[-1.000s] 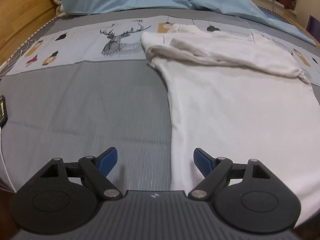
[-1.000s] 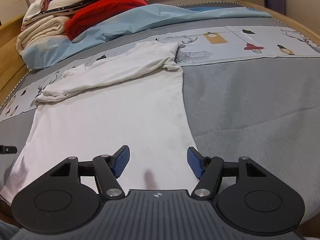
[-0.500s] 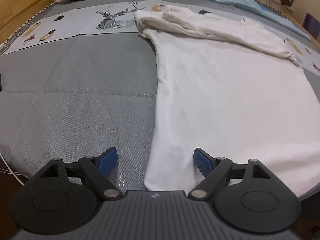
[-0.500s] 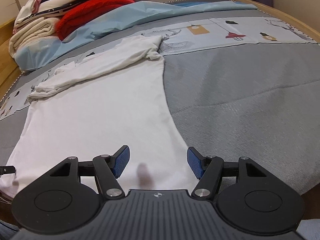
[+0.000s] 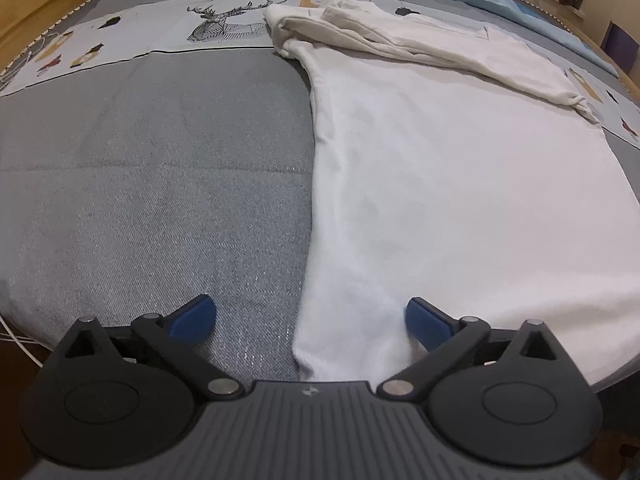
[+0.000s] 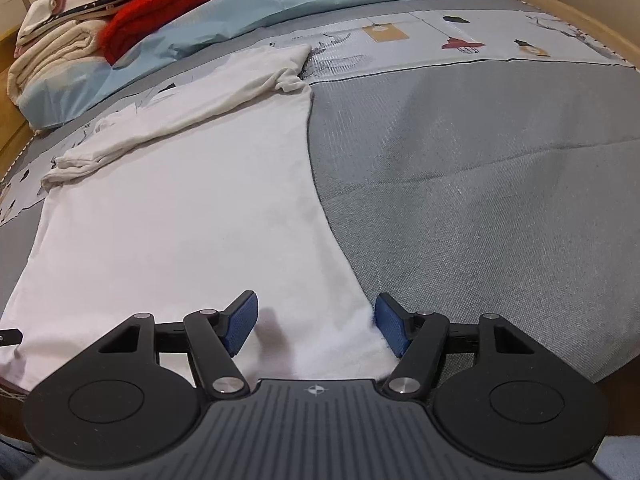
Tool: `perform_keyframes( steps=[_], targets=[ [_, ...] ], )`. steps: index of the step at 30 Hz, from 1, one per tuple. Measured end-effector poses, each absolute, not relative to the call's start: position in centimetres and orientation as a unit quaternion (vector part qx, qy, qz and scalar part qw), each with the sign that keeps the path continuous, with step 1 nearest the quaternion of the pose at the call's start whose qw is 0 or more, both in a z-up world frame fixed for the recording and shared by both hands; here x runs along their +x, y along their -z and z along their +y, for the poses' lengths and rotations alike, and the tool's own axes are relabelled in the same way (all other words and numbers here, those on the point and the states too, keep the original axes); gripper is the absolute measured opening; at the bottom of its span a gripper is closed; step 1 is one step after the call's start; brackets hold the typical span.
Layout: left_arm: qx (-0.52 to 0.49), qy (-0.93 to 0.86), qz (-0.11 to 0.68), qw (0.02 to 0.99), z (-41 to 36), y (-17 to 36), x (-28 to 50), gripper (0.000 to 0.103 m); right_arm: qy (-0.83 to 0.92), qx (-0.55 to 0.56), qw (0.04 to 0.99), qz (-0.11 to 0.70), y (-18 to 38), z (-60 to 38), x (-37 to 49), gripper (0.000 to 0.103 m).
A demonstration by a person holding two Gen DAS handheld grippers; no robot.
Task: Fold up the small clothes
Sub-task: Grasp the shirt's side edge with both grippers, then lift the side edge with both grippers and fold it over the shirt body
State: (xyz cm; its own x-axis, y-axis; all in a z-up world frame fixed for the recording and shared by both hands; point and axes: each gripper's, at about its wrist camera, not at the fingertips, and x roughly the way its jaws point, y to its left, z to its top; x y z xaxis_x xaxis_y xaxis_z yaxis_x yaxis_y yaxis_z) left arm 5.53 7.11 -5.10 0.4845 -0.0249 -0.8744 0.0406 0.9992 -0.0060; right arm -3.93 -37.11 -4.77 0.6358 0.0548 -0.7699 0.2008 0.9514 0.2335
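Jaws of both the left gripper [image 5: 311, 322] and right gripper [image 6: 316, 326] gape, left's just widening, over shirt [image 5: 460, 184] corners; only right's view shows red bedding [image 6: 168, 12].

Left gripper [image 5: 311, 321] and right gripper [image 6: 316, 325]: black linkage arms, silver pivot screws, blue textured pads, ribbed grey housing at lower frame.

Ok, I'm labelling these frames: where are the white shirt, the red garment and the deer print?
white shirt [image 5: 460, 184], left wrist view, mid body panel.
red garment [image 6: 172, 12], right wrist view, top fold.
deer print [image 5: 224, 24], left wrist view, its head.
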Motion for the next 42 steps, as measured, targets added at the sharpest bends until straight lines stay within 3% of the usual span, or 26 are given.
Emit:
perform_keyframes(
  steps=[8, 10, 11, 12, 14, 16, 17, 26, 28, 29, 30, 32, 34, 36, 37, 38, 39, 40, 42],
  targets=[
    [0.007, 0.032, 0.506, 0.862, 6.6, 5.1, 4.1, 0.102, 0.012, 0.151, 0.893, 0.424, 4.8, -37.0, -4.9, 0.067],
    [0.003, 0.040, 0.505, 0.862, 6.5, 4.9, 3.6, 0.097, 0.006, 0.152, 0.893, 0.423, 4.7, -36.9, -5.2, 0.051],
    [0.000, 0.040, 0.500, 0.865, 6.5, 4.7, 3.2, 0.086, 0.009, 0.150, 0.895, 0.420, 4.6, -36.9, -5.4, 0.027],
    [-0.003, 0.039, 0.495, 0.868, 6.5, 4.5, 2.9, 0.078, 0.013, 0.148, 0.895, 0.421, 4.7, -36.9, -5.5, 0.016],
    [-0.018, 0.046, 0.490, 0.871, 6.8, 4.0, 2.3, 0.039, 0.021, 0.155, 0.894, 0.419, 4.6, -37.2, -5.9, 0.008],
    [-0.046, 0.049, 0.492, 0.868, 7.3, 3.8, 2.0, 0.014, 0.028, 0.157, 0.896, 0.413, 4.4, -37.4, -6.2, 0.007],
    [-0.057, 0.049, 0.495, 0.866, 7.6, 3.8, 1.8, 0.012, 0.035, 0.156, 0.898, 0.410, 4.3, -37.5, -6.4, 0.007],
    [-0.082, 0.034, 0.488, 0.868, 8.1, 3.9, 0.9, 0.013, 0.057, 0.152, 0.903, 0.397, 4.3, -38.6, -7.1, 0.007],
    [-0.088, 0.033, 0.486, 0.869, 8.3, 3.9, 0.8, 0.018, 0.058, 0.156, 0.900, 0.402, 4.5, -38.8, -7.0, 0.010],
    [-0.092, 0.035, 0.485, 0.869, 8.4, 3.9, 0.8, 0.021, 0.058, 0.164, 0.898, 0.405, 4.7, -39.0, -7.0, 0.016],
    [-0.095, 0.039, 0.486, 0.868, 8.4, 3.9, 0.8, 0.032, 0.056, 0.175, 0.894, 0.409, 4.8, -39.2, -6.9, 0.023],
    [-0.100, 0.054, 0.487, 0.866, 8.2, 3.9, 0.9, 0.066, 0.049, 0.191, 0.892, 0.407, 4.9, -39.7, -6.8, 0.032],
    [-0.087, 0.054, 0.490, 0.866, 7.5, 4.0, 0.8, 0.087, 0.042, 0.196, 0.892, 0.405, 5.1, -39.6, -6.7, 0.041],
    [-0.061, 0.047, 0.494, 0.866, 6.8, 4.5, 0.9, 0.088, 0.038, 0.187, 0.895, 0.403, 5.2, -39.2, -6.5, 0.043],
    [-0.048, 0.045, 0.493, 0.868, 6.4, 4.6, 0.8, 0.085, 0.036, 0.170, 0.899, 0.403, 5.3, -38.8, -6.4, 0.043],
    [-0.037, 0.039, 0.490, 0.870, 6.2, 4.6, 0.7, 0.075, 0.034, 0.150, 0.902, 0.404, 5.3, -38.4, -6.4, 0.036],
    [-0.031, 0.037, 0.486, 0.873, 6.1, 4.4, 0.6, 0.066, 0.035, 0.129, 0.904, 0.405, 5.2, -38.0, -6.4, 0.017],
    [-0.030, 0.038, 0.485, 0.873, 6.3, 4.2, 0.5, 0.044, 0.032, 0.115, 0.906, 0.407, 5.2, -37.7, -6.5, 0.006],
    [-0.051, 0.031, 0.498, 0.865, 7.3, 3.9, 0.6, 0.014, 0.031, 0.115, 0.907, 0.404, 5.0, -37.7, -6.7, 0.006]
  ],
)
